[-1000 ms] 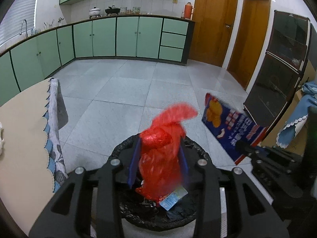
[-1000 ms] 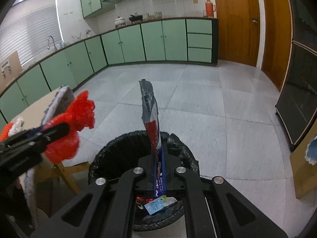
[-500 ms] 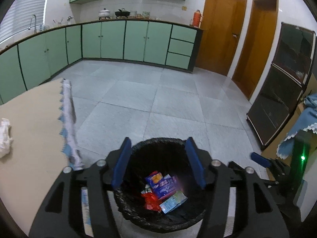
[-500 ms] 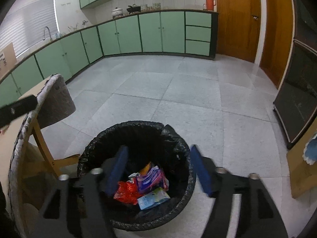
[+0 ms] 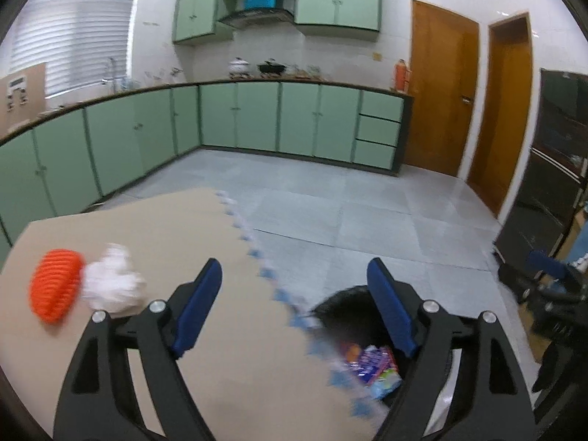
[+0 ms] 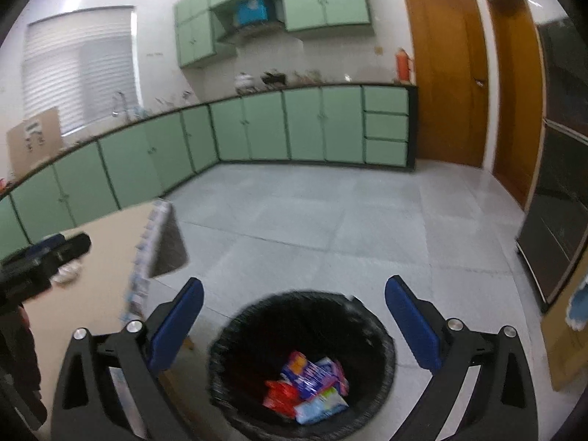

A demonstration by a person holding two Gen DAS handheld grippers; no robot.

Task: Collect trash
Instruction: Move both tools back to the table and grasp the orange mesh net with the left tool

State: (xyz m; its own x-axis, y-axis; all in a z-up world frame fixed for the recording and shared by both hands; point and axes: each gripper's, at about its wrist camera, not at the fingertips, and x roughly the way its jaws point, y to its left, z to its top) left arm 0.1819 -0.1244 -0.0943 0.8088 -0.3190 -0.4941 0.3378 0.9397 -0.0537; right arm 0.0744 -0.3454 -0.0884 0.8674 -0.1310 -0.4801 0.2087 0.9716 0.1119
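A black-lined trash bin (image 6: 378,334) stands on the floor and holds a red bag (image 6: 281,395) and blue snack wrappers (image 6: 312,375). My right gripper (image 6: 294,316) is open and empty above the bin. My left gripper (image 5: 296,294) is open and empty over the table's edge, with the bin (image 5: 345,303) at its lower right. An orange ridged item (image 5: 55,288) and a crumpled white tissue (image 5: 112,283) lie on the tan table (image 5: 176,239), left of the left gripper. The left gripper also shows in the right wrist view (image 6: 44,257).
The table has a scalloped blue-and-white cloth edge (image 5: 257,253). Green cabinets (image 5: 257,121) line the far wall. Wooden doors (image 5: 441,99) and a dark glass cabinet (image 5: 547,191) stand at the right. Grey tiled floor (image 6: 330,220) lies beyond the bin.
Both grippers opened and dropped the red bag and the blue wrapper into the bin. The left gripper has since swung left over the table; the right one stays above the bin.
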